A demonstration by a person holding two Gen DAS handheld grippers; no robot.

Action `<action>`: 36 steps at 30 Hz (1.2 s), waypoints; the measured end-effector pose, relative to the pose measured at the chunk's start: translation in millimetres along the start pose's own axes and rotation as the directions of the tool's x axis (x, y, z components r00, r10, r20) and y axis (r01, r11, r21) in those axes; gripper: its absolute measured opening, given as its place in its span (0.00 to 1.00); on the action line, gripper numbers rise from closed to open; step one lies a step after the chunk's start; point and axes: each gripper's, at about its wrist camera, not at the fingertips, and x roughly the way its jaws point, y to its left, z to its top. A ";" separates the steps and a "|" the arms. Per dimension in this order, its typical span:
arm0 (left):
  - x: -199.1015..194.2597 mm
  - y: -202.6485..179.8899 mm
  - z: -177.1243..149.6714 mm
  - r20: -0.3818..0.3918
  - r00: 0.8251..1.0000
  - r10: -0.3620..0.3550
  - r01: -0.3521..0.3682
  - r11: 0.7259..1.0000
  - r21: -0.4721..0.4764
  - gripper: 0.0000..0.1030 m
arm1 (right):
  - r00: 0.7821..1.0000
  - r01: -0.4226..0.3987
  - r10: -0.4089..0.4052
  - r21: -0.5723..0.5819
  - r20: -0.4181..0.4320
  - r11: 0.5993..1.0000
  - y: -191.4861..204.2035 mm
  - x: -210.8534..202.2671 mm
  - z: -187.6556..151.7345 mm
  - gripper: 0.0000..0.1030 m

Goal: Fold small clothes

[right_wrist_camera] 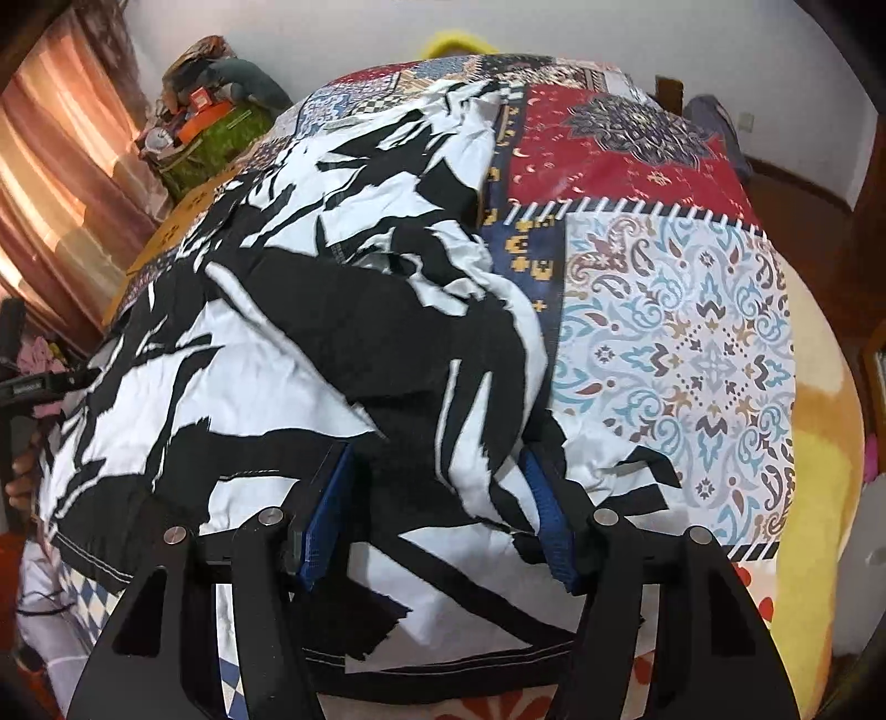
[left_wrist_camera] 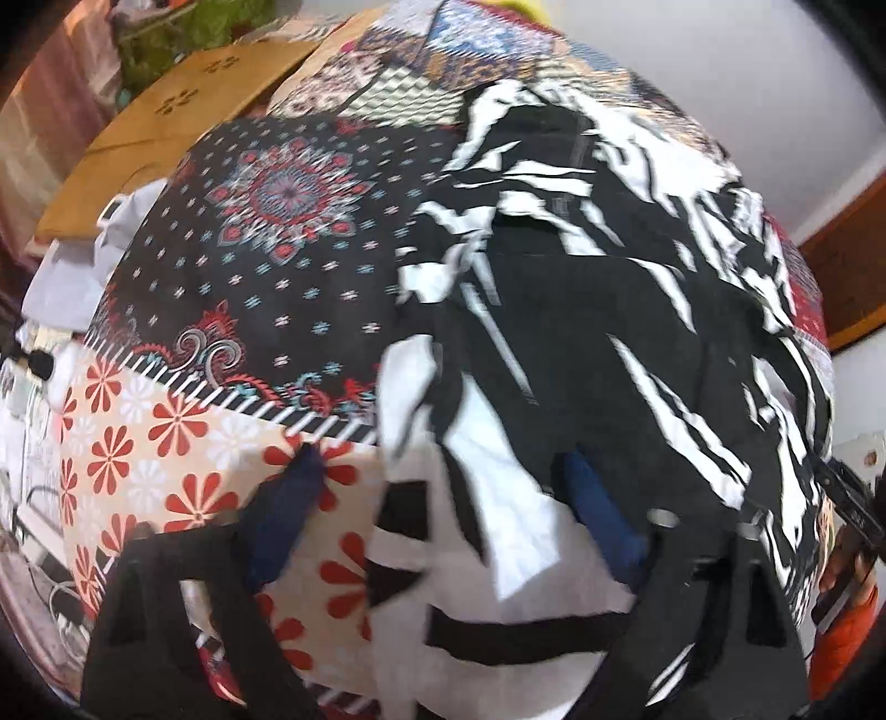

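Here, a black-and-white garment (right_wrist_camera: 310, 310) lay rumpled across a patchwork-covered bed (right_wrist_camera: 681, 343), reaching its near edge. The left gripper (left_wrist_camera: 443, 498) and right gripper (right_wrist_camera: 437, 487) each hovered with fingers (right_wrist_camera: 332, 509) parted astride the cloth, gripping nothing.

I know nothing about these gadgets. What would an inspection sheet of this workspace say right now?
Surface: bed under a patchwork bedspread, many printed panels.
Job's things: one black-and-white garment lying rumpled on the bedspread, not yet folded.
Clutter: pale bags or cloths beside the bed; boxes and oddments against the far wall.
Grippers: left gripper open over the garment's edge; right gripper open, cloth bunched between its blue pads, no clamp seen.
Cables: a few cords at the bedside, blurred.
Surroundings: striped curtain, wooden board, white wall.
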 end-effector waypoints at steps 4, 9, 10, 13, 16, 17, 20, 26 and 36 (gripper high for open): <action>-8.5 -15.2 -0.5 0.008 1.000 -0.027 0.026 0.998 0.058 0.14 | 1.000 0.001 -0.001 -0.026 -0.010 1.000 4.5 -0.7 0.5 0.26; -19.0 -11.5 10.1 0.076 0.995 0.064 -0.072 0.991 0.109 0.08 | 0.991 -0.136 0.137 0.049 -0.014 0.990 2.6 -19.9 2.6 0.11; -20.9 -7.4 13.8 0.090 0.993 0.075 -0.085 0.991 0.108 0.08 | 0.987 -0.162 0.163 0.062 -0.007 0.985 3.0 -25.0 2.3 0.11; -20.9 7.9 22.2 0.099 0.987 0.123 -0.130 0.989 0.075 0.08 | 0.974 -0.227 0.228 0.121 0.004 0.966 0.9 -34.6 1.5 0.11; -10.2 19.5 21.3 0.047 0.992 0.115 -0.118 0.991 0.067 0.09 | 0.976 -0.205 0.212 0.121 -0.051 0.971 3.7 -27.0 -6.6 0.16; -7.6 20.3 19.2 0.040 0.991 0.125 -0.128 0.989 0.074 0.09 | 0.981 -0.172 0.180 0.114 -0.065 0.978 4.4 -24.2 -10.4 0.17; -2.9 21.7 12.9 0.028 0.991 0.132 -0.134 0.987 0.093 0.13 | 0.985 -0.137 0.147 0.110 -0.087 0.984 3.7 -21.7 -15.6 0.20; -4.6 25.1 24.1 0.026 0.996 0.082 -0.083 0.995 0.047 0.34 | 0.989 -0.145 0.142 0.129 0.031 0.981 -5.8 -44.7 10.9 0.35; 19.0 22.2 38.8 -0.002 1.000 0.021 -0.021 1.000 0.015 0.09 | 0.991 -0.120 0.125 0.128 -0.038 0.985 -12.2 2.3 25.4 0.34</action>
